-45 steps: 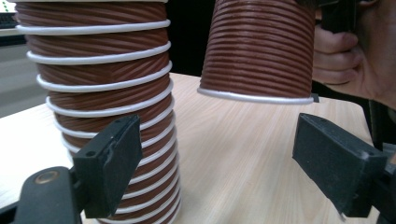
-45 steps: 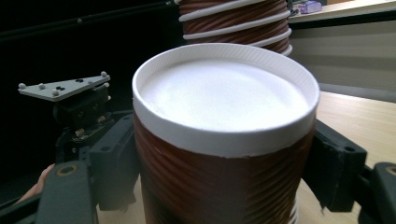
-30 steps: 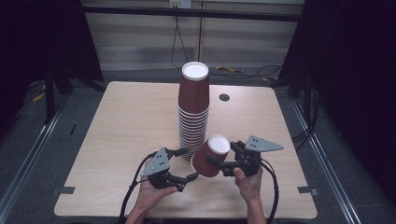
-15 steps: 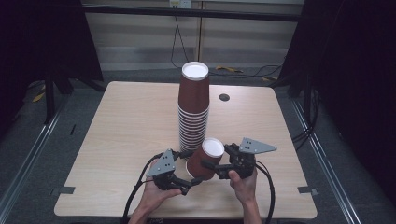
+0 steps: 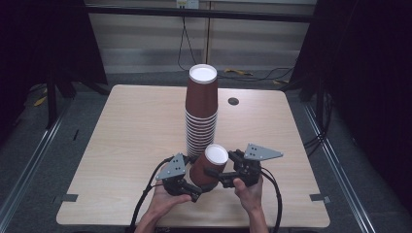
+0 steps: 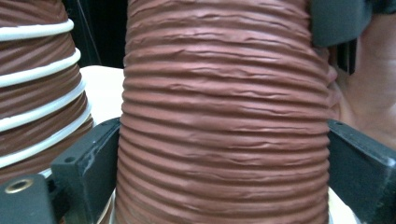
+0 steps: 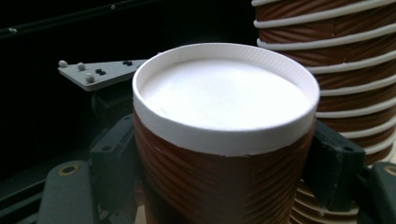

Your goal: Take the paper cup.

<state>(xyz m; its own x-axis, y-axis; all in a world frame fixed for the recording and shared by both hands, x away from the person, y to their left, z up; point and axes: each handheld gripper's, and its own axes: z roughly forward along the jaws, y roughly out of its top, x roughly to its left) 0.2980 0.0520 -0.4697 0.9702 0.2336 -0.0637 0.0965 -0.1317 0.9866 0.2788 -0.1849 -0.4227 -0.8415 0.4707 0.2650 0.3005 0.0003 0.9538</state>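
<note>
A tall stack of upside-down brown ribbed paper cups (image 5: 200,111) stands mid-table. One brown cup (image 5: 209,167), its white base up, hangs tilted just in front of the stack. My right gripper (image 5: 219,168) is shut on it near the base; in the right gripper view the jaws clasp the cup (image 7: 224,140) on both sides, right gripper (image 7: 224,158). My left gripper (image 5: 197,189) sits at the cup's lower end. Its jaws have just been opening and now stand open on either side of the cup (image 6: 224,116), left gripper (image 6: 224,158). The stack (image 6: 37,93) stands close beside it.
The wooden table (image 5: 121,145) has a small dark hole (image 5: 233,101) behind the stack on the right. Dark frame posts and cables surround the table. The left gripper's grey plate (image 7: 100,72) shows beyond the held cup.
The right gripper has carried the cup leftwards to the left gripper. The left gripper's jaws, shut before, have spread around the cup's lower part.
</note>
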